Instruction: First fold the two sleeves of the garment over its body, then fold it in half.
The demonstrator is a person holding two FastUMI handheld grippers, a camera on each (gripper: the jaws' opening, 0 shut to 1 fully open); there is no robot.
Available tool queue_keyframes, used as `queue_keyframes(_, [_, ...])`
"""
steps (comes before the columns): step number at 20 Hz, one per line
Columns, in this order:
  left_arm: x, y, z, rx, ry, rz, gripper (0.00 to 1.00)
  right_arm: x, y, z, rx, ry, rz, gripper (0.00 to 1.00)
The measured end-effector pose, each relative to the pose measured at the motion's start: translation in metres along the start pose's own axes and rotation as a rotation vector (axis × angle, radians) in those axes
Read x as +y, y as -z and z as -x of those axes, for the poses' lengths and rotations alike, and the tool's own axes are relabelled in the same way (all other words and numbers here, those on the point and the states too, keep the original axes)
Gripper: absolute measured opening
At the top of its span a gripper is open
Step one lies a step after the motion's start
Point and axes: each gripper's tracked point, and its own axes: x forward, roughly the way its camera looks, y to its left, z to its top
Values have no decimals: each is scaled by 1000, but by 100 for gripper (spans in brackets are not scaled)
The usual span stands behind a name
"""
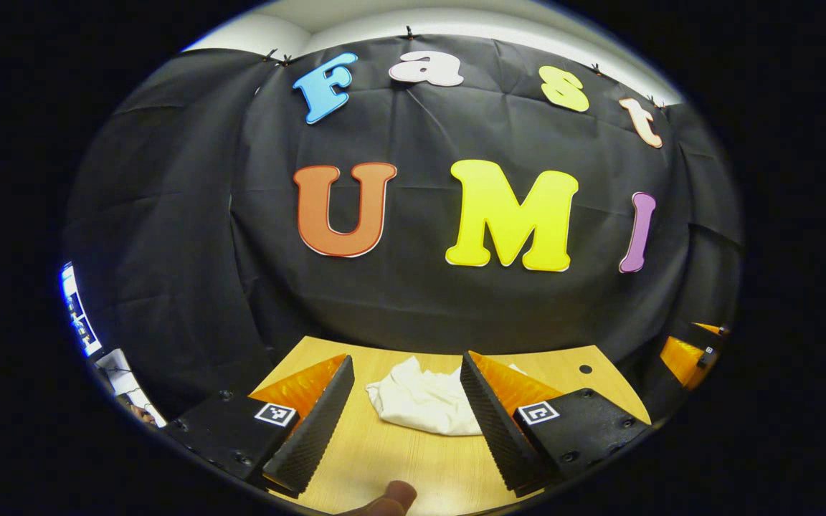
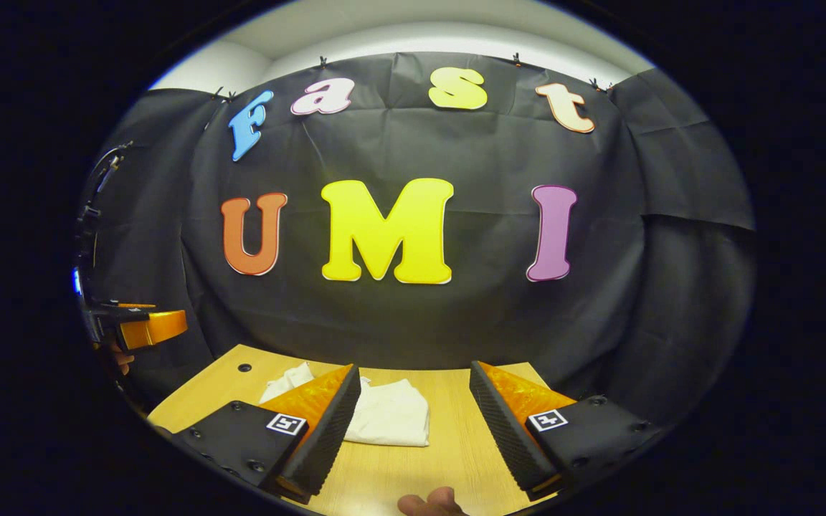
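both grippers gape above the white garment [image 1: 424, 401].

The left gripper's [image 1: 406, 423] right finger hides part of the garment [image 1: 420, 401]. A fingertip [image 1: 395, 496] below it is cut off by the edge. The right gripper's [image 2: 407, 430] left finger covers the garment's middle.

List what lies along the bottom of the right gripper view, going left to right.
Other gripper at the far left edge → this gripper's one finger → white garment on the wooden table → its other finger.
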Motion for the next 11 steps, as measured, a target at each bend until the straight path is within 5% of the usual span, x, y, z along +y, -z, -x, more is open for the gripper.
queue_keyframes(11, [0, 0, 40, -74, 18, -20, 96, 65, -10, 28, -85, -91, 53, 96])
